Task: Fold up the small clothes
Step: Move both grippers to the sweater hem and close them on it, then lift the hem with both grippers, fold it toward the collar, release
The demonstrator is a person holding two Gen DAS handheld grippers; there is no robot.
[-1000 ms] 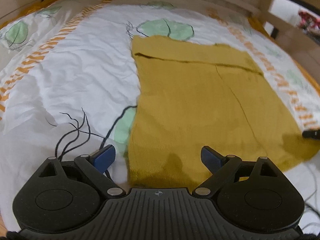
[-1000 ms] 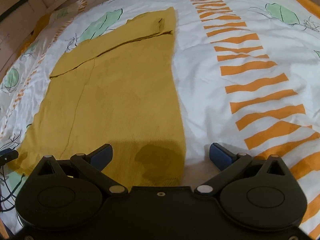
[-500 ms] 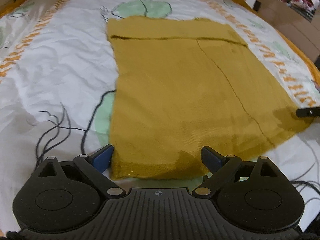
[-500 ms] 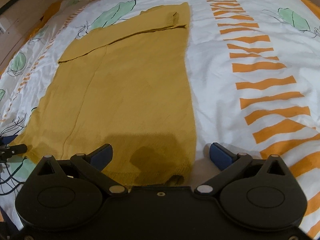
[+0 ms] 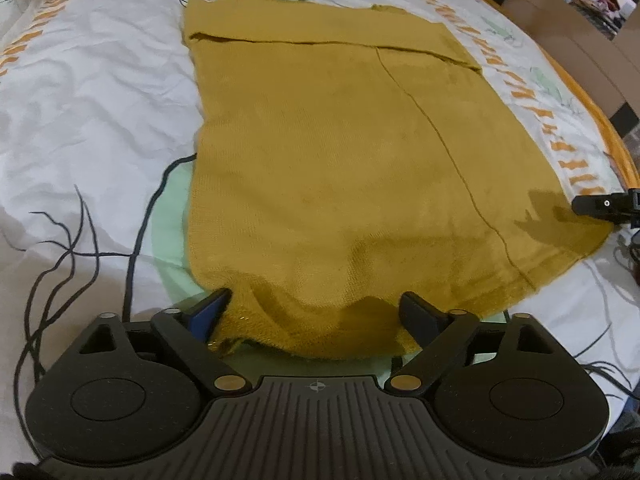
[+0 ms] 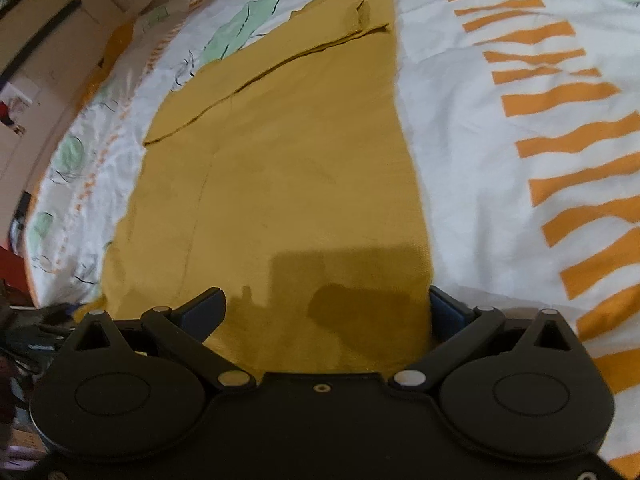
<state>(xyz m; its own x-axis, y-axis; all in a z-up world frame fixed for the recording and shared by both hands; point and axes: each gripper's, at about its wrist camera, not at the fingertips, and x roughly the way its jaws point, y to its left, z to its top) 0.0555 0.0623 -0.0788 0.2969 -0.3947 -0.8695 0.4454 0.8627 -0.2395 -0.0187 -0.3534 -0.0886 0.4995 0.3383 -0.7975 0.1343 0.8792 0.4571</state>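
Observation:
A mustard-yellow garment [image 5: 340,152] lies flat on the bed, with a folded strip along its far edge. My left gripper [image 5: 316,312] is open, its jaws on either side of the garment's near left corner, where the hem bunches up between them. My right gripper [image 6: 326,306] is open with the garment [image 6: 280,184] spread between its jaws at the near right corner. The right gripper's tip [image 5: 600,206] shows in the left wrist view at the garment's right edge.
The bed sheet [image 5: 92,92] is white with green leaves, black lines and orange stripes [image 6: 568,148]. A wooden bed frame [image 5: 576,52] runs along the far right. Room furniture [image 6: 36,40] stands beyond the bed's left side.
Both grippers moved forward onto the garment's near hem. The hem now sits between the open jaws of each, and bunches up at the left gripper.

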